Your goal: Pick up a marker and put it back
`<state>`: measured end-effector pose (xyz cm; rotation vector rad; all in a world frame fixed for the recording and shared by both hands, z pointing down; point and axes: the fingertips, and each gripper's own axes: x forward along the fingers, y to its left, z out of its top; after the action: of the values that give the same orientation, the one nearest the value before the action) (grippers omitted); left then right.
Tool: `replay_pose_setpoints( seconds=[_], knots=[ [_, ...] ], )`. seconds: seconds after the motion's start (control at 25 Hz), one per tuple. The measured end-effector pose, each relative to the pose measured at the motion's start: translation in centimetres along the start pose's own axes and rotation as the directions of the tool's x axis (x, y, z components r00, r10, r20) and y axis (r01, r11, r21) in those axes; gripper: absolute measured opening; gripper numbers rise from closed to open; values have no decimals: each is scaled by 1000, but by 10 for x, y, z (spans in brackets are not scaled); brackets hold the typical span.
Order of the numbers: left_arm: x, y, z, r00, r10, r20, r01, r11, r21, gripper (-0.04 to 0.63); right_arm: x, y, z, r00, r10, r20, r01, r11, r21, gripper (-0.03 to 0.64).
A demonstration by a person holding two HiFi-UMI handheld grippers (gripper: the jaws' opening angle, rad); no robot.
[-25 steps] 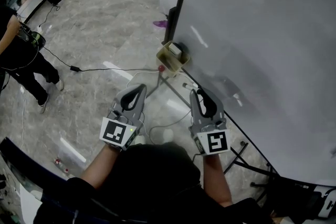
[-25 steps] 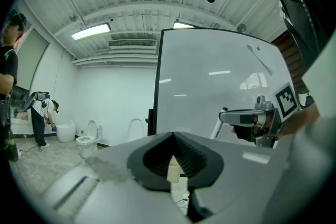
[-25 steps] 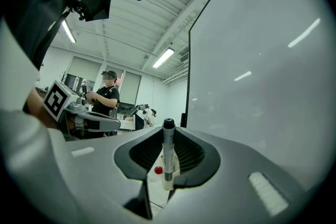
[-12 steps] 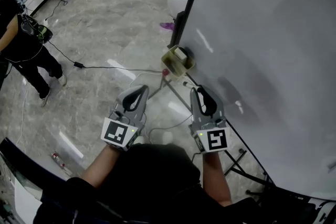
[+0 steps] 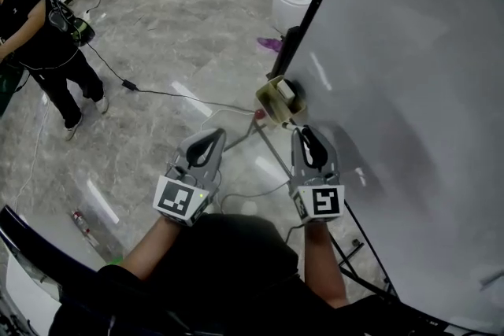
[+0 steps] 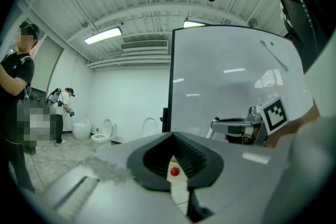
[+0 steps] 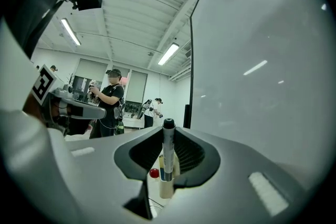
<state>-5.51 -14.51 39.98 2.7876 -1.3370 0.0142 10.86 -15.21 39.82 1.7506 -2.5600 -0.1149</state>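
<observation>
Head view: the whiteboard (image 5: 409, 51) fills the right side, with grey marble floor (image 5: 157, 51) to the left and a person in black (image 5: 47, 43) standing well apart at the far left. A small beige holder (image 5: 276, 102) hangs on the whiteboard's left edge, low down, with a block like an eraser inside and a red knob (image 5: 257, 113) just below. The left gripper (image 5: 206, 139) hangs level over the floor, its tongs drawn to a thin slit with nothing in them. The right gripper (image 5: 304, 133) is clamped narrow on the marker (image 7: 168, 149), which stands upright between the pads, dark cap end up, just short of the holder. The marker looks picked up, with its return pending. Risks, as I judge them: the pads grip only a short length of the barrel, so contact with the holder's rim or the eraser could pivot it or push it out onto the floor, and a hard nudge might unseat the holder. Against a second ago, the right gripper's tip is closer to the holder, the grip looks the same, the left gripper has hardly shifted, and the camera has swung so that more of the bystander shows.
</observation>
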Motion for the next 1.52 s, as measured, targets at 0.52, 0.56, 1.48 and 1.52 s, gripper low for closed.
replay_pose_setpoints(
  seconds=[0.52,0.56,1.48,1.52],
  knots=[
    [-15,15,0,994,107,-6,-107,994,-6,3,35,-7,-35,996,68,-53,-67,997,28,75],
    [-16,17,-1,993,117,-7,-117,993,-6,3,37,-7,-39,995,74,-60,-72,997,29,77],
    [-18,31,-5,983,185,-1,-185,983,4,3,65,-5,-97,983,104,-149,-110,994,-30,77],
    [-18,32,-5,983,186,-2,-186,983,4,3,65,-5,-97,984,102,-148,-107,994,-30,77]
  ],
)
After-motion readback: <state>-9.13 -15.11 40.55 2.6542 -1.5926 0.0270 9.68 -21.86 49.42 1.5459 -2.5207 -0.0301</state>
